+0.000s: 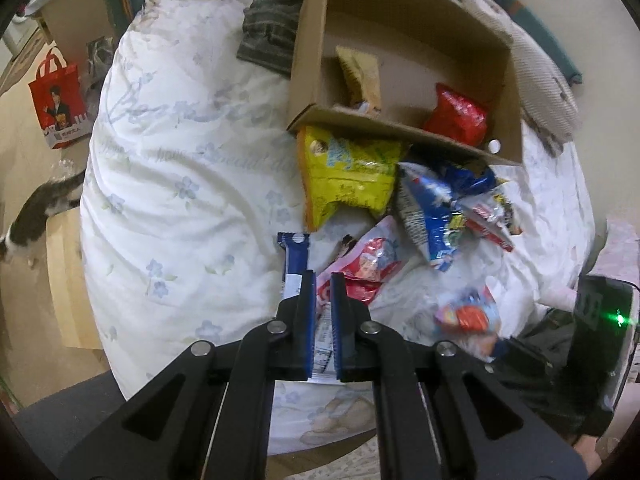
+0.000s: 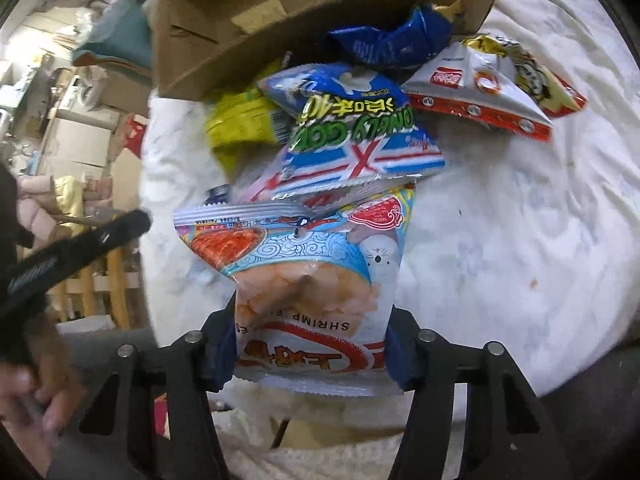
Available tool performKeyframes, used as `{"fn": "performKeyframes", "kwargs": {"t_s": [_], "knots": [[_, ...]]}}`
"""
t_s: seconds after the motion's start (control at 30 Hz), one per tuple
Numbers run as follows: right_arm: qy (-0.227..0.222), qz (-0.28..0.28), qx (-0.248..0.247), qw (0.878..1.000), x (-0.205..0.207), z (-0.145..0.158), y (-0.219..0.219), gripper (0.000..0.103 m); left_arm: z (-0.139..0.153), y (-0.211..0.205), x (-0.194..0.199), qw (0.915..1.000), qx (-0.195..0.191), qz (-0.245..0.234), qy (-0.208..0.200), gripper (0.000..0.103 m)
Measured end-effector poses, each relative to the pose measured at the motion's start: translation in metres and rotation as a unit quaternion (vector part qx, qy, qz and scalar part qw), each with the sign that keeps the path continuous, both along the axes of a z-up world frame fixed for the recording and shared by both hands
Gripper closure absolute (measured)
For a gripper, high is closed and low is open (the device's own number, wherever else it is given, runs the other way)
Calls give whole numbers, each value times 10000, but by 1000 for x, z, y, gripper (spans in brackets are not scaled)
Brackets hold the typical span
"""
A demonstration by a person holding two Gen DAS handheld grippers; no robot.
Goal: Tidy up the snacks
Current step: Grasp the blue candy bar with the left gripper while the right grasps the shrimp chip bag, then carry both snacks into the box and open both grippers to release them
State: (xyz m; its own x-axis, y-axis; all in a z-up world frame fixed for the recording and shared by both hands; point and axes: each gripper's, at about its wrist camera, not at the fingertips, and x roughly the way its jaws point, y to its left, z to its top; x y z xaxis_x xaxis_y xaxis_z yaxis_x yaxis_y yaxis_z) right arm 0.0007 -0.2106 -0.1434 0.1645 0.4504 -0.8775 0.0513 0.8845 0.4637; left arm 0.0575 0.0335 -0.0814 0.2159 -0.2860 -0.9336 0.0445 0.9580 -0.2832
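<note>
Overhead, right gripper (image 2: pixel 310 344) clamped round the "SHRIMP" bag (image 2: pixel 308 280), left gripper (image 1: pixel 322 280) pinching a blue wrapper (image 1: pixel 294 256).

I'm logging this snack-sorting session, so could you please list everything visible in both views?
Cardboard box: one, brown, open, on the bed behind the snack pile.
Packets in box: two, yellow and red.
Yellow bag: one, against the box front.
Blue-and-white bag: one, mid-pile, green lettering.
Silver-and-red bag: one, right of pile.
Dark blue bag: one, crumpled, at the box edge.
Shrimp chips bag: one, white and orange, between the right gripper's fingers.
Blue-and-white slim packet: one, in the left gripper.
Quilt: white, floral.
Red tote bag: one, on the floor.
Left hand-held gripper: black, shut on the slim packet.
Right hand-held gripper: black, gripping the shrimp chips bag.
</note>
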Motion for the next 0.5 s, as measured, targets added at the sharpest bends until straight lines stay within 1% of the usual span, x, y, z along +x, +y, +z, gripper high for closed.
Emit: {"fn": "performKeyframes", "kwargs": {"t_s": [0.13, 0.2, 0.27, 0.33, 0.4, 0.47, 0.5], "knots": [[-240, -85, 285, 9993, -14, 26, -13, 43, 13, -2, -11, 9997, -75, 57, -219, 100], [-452, -119, 476, 9978, -17, 44, -18, 43, 25, 0, -17, 9991, -211, 164, -314, 100], [-767, -122, 501, 9957, -19, 67, -29, 43, 36, 2, -22, 9986, -205, 206, -448, 100], [-1052, -94, 482, 9932, -17, 85, -32, 43, 44, 3, -23, 9982, -10, 172, -568, 100], [-1234, -127, 498, 9910, -14, 96, -38, 43, 40, 0, -20, 9988, 151, 51, -460, 100], [-1201, -218, 664, 9903, -13, 98, -49, 43, 26, -1, -17, 9985, 391, 111, -367, 98], [-1140, -255, 770, 9902, -13, 97, -54, 43, 14, -2, -13, 9985, 493, 85, -225, 91]]}}
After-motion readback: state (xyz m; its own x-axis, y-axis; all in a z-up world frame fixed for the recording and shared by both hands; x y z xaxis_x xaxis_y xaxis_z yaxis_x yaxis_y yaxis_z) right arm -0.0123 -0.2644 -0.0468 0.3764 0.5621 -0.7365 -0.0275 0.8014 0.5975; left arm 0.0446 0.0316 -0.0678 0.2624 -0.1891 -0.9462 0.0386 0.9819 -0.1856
